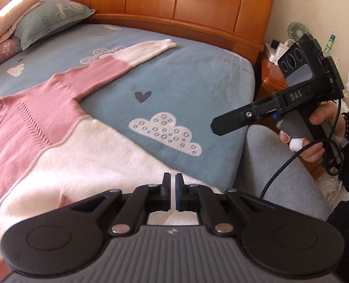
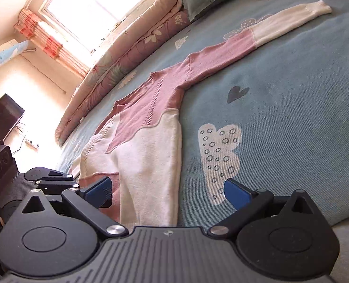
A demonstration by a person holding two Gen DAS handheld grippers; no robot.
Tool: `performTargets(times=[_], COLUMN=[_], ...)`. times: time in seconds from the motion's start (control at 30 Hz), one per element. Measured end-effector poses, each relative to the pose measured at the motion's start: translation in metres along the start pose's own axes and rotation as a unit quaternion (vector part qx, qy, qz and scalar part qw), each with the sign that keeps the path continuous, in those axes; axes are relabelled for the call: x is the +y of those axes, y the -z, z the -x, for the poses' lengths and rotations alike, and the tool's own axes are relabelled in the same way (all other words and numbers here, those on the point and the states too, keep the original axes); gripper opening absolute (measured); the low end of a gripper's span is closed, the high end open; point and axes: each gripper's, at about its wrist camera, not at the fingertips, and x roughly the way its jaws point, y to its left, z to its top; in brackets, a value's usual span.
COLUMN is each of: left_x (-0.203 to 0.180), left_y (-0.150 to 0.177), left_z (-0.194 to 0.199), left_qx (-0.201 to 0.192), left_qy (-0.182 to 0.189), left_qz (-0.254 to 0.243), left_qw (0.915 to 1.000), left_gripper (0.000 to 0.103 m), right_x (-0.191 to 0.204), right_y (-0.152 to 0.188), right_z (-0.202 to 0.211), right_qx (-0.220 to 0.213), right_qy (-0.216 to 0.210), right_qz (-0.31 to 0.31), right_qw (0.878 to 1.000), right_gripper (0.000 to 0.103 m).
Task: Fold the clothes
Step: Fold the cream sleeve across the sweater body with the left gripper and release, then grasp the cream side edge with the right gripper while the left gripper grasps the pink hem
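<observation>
A: Left gripper (image 1: 173, 184) – jaws pinched together over the sweater's (image 1: 98, 155) white hem; can't tell if fabric is caught between them.

B: Right gripper (image 2: 167, 188)?

A: Jaws spread wide, nothing between them, low over the hem end; a hand (image 1: 320, 139) holds its handle.

B: Sweater?

A: Flat on the blue bedsheet (image 1: 198, 89); one sleeve (image 2: 280, 30) stretched toward the headboard (image 1: 174, 4); pillow (image 1: 47, 21) beyond.

The sweater (image 1: 56, 127) is pink on top and white below, with a pink and white sleeve; the bed sheet (image 1: 186, 89) is blue with white clouds and dark hearts; the headboard (image 1: 174, 2) is orange-brown wood.
</observation>
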Motion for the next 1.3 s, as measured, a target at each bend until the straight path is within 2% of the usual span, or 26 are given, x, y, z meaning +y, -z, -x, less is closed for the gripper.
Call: performTargets(times=[0.1, 0.2, 0.3, 0.5, 0.6, 0.73, 0.83, 0.93, 1.07, 1.17, 1.2, 1.3], left_x=[0.018, 0.035, 0.051, 0.071, 0.075, 0.087, 0.099, 0.108, 0.118, 0.13, 0.135, 0.156], left_y=[0.019, 0.035, 0.048, 0.063, 0.072, 0.09, 0.099, 0.103, 0.118, 0.136, 0.142, 0.156], left_z=[0.012, 0.027, 0.042, 0.053, 0.056, 0.065, 0.071, 0.078, 0.093, 0.108, 0.113, 0.125], left_qx=[0.011, 0.008, -0.005, -0.032, -0.044, -0.059, -0.071, -0.097, -0.13, -0.144, -0.149, -0.167], left_qy=[-0.024, -0.043, -0.058, -0.059, -0.054, -0.046, -0.042, -0.031, -0.015, -0.015, -0.015, -0.015], left_qz=[0.035, 0.073, 0.112, 0.17, 0.19, 0.229, 0.267, 0.306, 0.35, 0.383, 0.394, 0.435], left_qw=[0.999, 0.9964, 0.992, 0.9831, 0.9793, 0.9706, 0.9601, 0.9467, 0.9278, 0.9123, 0.9067, 0.8847], left_gripper=[0.013, 0.017, 0.02, 0.021, 0.021, 0.021, 0.02, 0.02, 0.021, 0.021, 0.021, 0.022], right_x=[-0.002, -0.005, -0.003, -0.011, -0.006, -0.007, -0.005, 0.001, 0.008, -0.003, -0.007, -0.017], right_y=[0.001, -0.003, -0.018, -0.054, -0.049, -0.029, -0.033, -0.051, -0.053, -0.038, -0.034, -0.039], right_z=[-0.03, -0.059, -0.082, -0.128, -0.127, -0.113, -0.12, -0.143, -0.148, -0.132, -0.128, -0.13], right_qx=[0.043, 0.072, 0.074, 0.073, 0.085, 0.11, 0.096, 0.084, 0.099, 0.115, 0.118, 0.116], right_qy=[-0.044, -0.049, -0.055, -0.085, -0.086, -0.12, -0.123, -0.108, -0.086, -0.117, -0.125, -0.117], right_qz=[-0.031, -0.046, -0.039, -0.098, -0.085, -0.096, -0.088, -0.079, -0.068, -0.1, -0.103, -0.107], right_qw=[0.998, 0.995, 0.995, 0.989, 0.989, 0.982, 0.984, 0.987, 0.989, 0.981, 0.98, 0.981], right_gripper=[0.103, 0.103, 0.103, 0.103, 0.103, 0.103, 0.103, 0.103, 0.1, 0.096, 0.094, 0.073])
